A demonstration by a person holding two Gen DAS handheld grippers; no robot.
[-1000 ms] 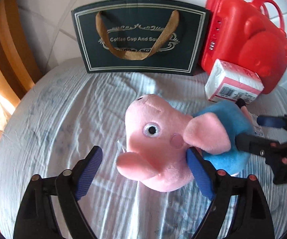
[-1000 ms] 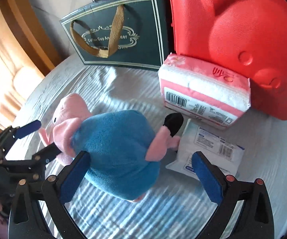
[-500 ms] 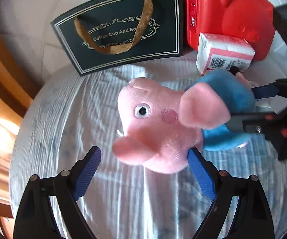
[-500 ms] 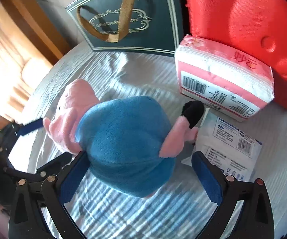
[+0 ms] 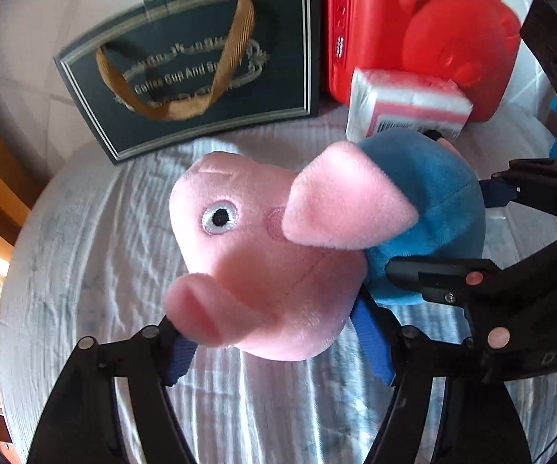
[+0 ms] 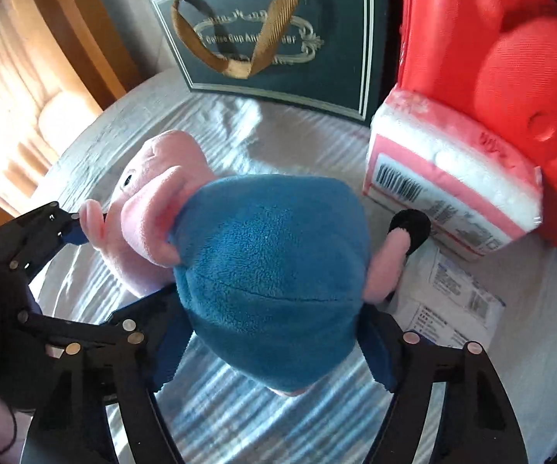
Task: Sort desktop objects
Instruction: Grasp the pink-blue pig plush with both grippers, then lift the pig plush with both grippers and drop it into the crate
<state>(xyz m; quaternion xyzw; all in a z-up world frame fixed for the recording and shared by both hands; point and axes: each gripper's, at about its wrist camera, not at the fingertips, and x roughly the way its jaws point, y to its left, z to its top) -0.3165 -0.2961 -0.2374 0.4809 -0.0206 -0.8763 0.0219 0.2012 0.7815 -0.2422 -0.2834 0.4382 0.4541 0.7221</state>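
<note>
The left gripper (image 5: 278,342) has just been closing its jaws, and its blue pads now press on either side of the pink head of the soft plush pig in a blue fleece body (image 5: 278,263); the snout overhangs its left finger. The right gripper (image 6: 274,352) has likewise just been closing and clamps the toy's blue body (image 6: 274,270) between its own pads, reaching in from the left gripper's right side. Both pairs of jaws stand fairly narrow, filled by the plush.

Straight ahead of the left gripper, beyond the pig, a dark green paper gift bag with a gold ribbon handle (image 5: 205,73) stands upright. Ahead and to its right is a red plastic bear-shaped case (image 5: 414,31), with a pink-and-white wrapped tissue pack (image 5: 406,104) in front of it. Just right of the right gripper lies a flat white packet with printed labels (image 6: 456,297) on the pale wrinkled cloth (image 5: 85,255).
</note>
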